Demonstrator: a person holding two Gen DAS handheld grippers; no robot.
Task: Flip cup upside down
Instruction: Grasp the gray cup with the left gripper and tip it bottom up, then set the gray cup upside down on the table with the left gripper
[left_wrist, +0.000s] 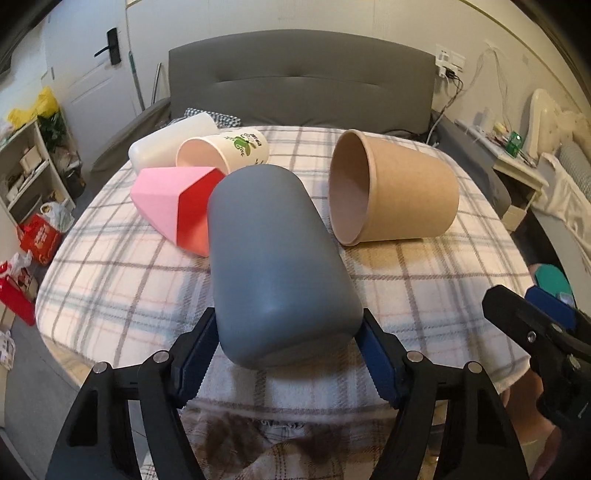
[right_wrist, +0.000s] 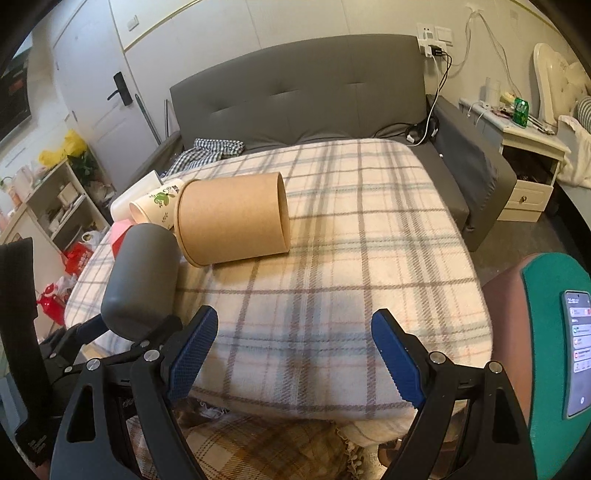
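A grey cup (left_wrist: 273, 254) lies on its side on the plaid-covered table (left_wrist: 424, 280), its closed end toward me. My left gripper (left_wrist: 288, 354) is shut on that near end, blue pads pressed on both sides. In the right wrist view the grey cup (right_wrist: 144, 280) shows at the left, held by the left gripper. My right gripper (right_wrist: 293, 356) is open and empty over the table's front edge; it also shows in the left wrist view (left_wrist: 532, 317).
A brown paper cup (left_wrist: 391, 188) lies on its side to the right, a pink-and-red cup (left_wrist: 173, 206), a white printed cup (left_wrist: 221, 151) and a white cup (left_wrist: 166, 140) to the left. A grey sofa (right_wrist: 314, 96) stands behind. A phone (right_wrist: 576, 350) is at far right.
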